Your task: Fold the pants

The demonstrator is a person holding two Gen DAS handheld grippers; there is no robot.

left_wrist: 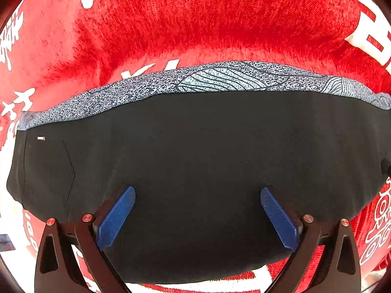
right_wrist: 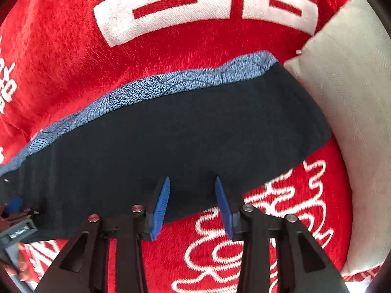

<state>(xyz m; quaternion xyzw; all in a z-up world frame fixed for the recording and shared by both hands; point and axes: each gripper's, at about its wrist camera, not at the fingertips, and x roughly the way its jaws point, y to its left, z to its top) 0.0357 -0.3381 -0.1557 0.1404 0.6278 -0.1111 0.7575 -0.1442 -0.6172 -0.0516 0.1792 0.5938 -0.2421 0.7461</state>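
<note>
You are hovering both claws spread and empty, left gripper (left_wrist: 198,216) and right gripper (right_wrist: 191,206), over the black pants (left_wrist: 195,158) lying flat mid-frame on the red blanket (left_wrist: 195,24), seemingly folded lengthwise already, crosswise folds remaining.

The pants (left_wrist: 195,171) are black all over, with a tiny white tag at 9 o'clock in the left wrist view. Under them, along the 12 o'clock edge, a strip of cloth (left_wrist: 220,78) is blue-grey with black speckles and thin black leaf lines. The blanket (left_wrist: 195,19) is bright red with big white letters and curly white shapes. In the right wrist view a pillow (right_wrist: 354,122) at 3 o'clock is pale grey. The left gripper (left_wrist: 197,216) and the right gripper (right_wrist: 192,207) are black with blue pads (left_wrist: 116,216) and small round pinkish bolts.
</note>
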